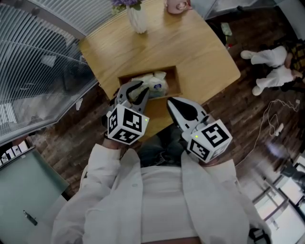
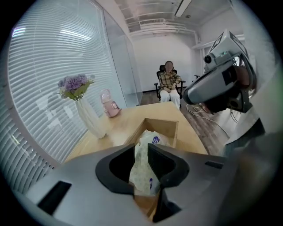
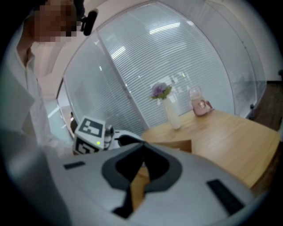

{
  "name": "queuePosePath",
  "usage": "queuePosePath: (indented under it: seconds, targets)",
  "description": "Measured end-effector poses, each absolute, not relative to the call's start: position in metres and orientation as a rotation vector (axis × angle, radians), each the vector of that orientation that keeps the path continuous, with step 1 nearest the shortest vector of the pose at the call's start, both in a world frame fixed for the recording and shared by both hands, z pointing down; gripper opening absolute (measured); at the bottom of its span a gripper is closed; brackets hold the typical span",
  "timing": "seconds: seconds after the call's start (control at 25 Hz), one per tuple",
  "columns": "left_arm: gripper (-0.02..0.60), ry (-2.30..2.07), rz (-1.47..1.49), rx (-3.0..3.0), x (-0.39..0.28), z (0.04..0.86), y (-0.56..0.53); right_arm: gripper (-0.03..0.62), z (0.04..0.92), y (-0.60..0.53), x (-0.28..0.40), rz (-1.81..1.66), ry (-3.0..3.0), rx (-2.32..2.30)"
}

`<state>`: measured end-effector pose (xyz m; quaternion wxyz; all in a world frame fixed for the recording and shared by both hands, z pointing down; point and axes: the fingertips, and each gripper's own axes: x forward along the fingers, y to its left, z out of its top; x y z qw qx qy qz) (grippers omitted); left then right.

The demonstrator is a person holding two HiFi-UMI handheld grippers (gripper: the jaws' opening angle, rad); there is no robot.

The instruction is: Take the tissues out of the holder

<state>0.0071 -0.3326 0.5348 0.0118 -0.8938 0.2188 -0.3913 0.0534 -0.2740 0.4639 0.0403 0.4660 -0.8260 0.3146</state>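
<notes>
A wooden tissue holder (image 1: 174, 76) sits on the light wooden table (image 1: 200, 47), near its front edge. White tissue packs with blue print (image 1: 156, 84) lie in it. My left gripper (image 1: 137, 91) is at the holder's near left corner. In the left gripper view it (image 2: 141, 164) is shut on one tissue pack (image 2: 143, 170), which stands up between the jaws just in front of the holder (image 2: 169, 128), where another pack (image 2: 154, 138) lies. My right gripper (image 1: 171, 103) hovers at the table's front edge right of the holder, shut (image 3: 143, 160) with nothing in it.
A white vase with purple flowers (image 1: 137, 18) and a pink object (image 1: 177, 5) stand at the table's far side. A glass wall with blinds (image 1: 33, 62) runs along the left. A person sits in a chair (image 2: 169, 84) beyond the table. Cables (image 1: 274, 121) lie on the dark floor at the right.
</notes>
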Motion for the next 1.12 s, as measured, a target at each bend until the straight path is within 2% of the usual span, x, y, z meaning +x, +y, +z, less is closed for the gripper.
queuePosePath:
  seconds: [0.16,0.2,0.28,0.68,1.12]
  targets:
    - [0.094,0.638,-1.263,-2.753,0.008,0.539,-0.33,0.012,0.463,-0.274,0.059,0.962,-2.526,1.444]
    - [0.081,0.636,-1.27,-2.748,0.007,0.54,-0.33,0.012,0.462,-0.273,0.06,0.96,-2.525,1.447]
    - [0.014,0.634,-1.281,-2.735,0.005,0.54,-0.33,0.012,0.46,-0.273,0.06,0.956,-2.525,1.452]
    - [0.008,0.647,-1.297,-2.773,0.007,0.54,-0.331,0.012,0.455,-0.275,0.064,0.939,-2.536,1.453]
    - [0.008,0.736,-1.147,-2.89,0.009,0.51,-0.328,0.012,0.439,-0.274,0.064,0.845,-2.593,1.432]
